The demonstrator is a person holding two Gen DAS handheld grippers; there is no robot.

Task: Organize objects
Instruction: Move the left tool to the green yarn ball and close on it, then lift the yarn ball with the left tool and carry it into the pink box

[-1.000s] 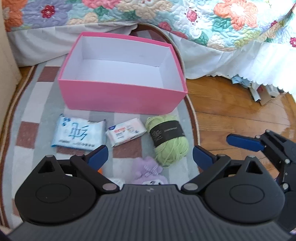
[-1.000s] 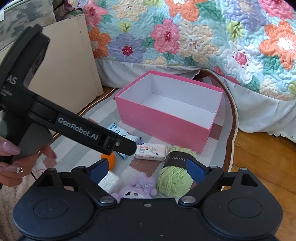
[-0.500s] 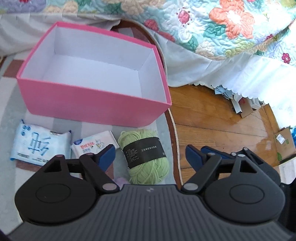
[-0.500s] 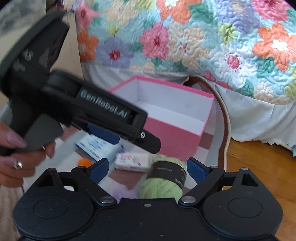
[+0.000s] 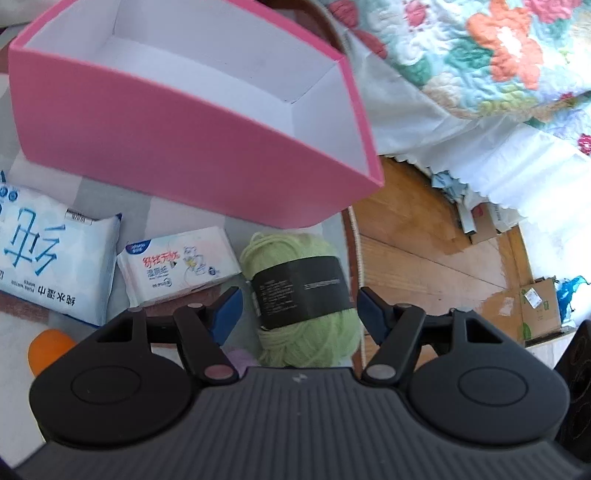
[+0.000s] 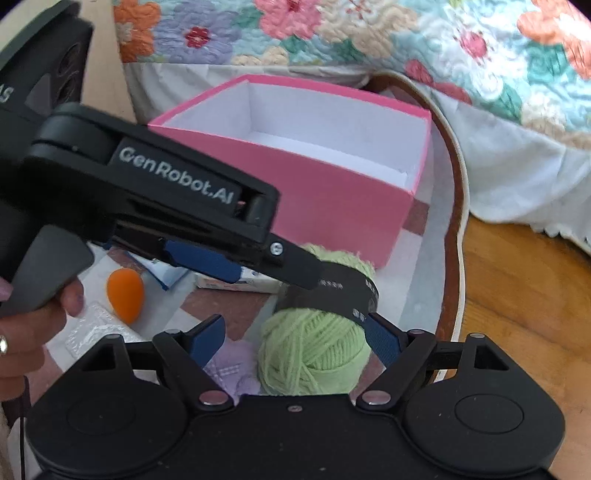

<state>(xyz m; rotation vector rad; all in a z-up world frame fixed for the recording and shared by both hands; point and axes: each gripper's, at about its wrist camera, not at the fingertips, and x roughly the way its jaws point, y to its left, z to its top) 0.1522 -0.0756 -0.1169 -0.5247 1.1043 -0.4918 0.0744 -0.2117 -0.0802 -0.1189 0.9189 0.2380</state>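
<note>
- Green yarn ball (image 5: 303,295) with a black paper band lies on the rug (image 5: 44,173), just in front of the near right corner of the pink box (image 5: 177,147).
- Left gripper (image 5: 299,306): fingers spread wide on either side of the yarn ball; the pads do not press it.
- Right gripper (image 6: 295,332): fingers spread; the right pad (image 6: 380,336) sits at the yarn ball's band, the left pad stands apart from the ball.
- Pink box: open top, white inside, nothing visible in it.
- Large blue wipes pack (image 5: 48,258) and small white wipes pack (image 5: 177,266) lie side by side left of the yarn ball.
- Orange egg-shaped object (image 6: 125,295) and purple soft item (image 6: 229,373) lie nearer the grippers.
- Flowered bedspread (image 6: 369,33) hangs behind the box.
</note>
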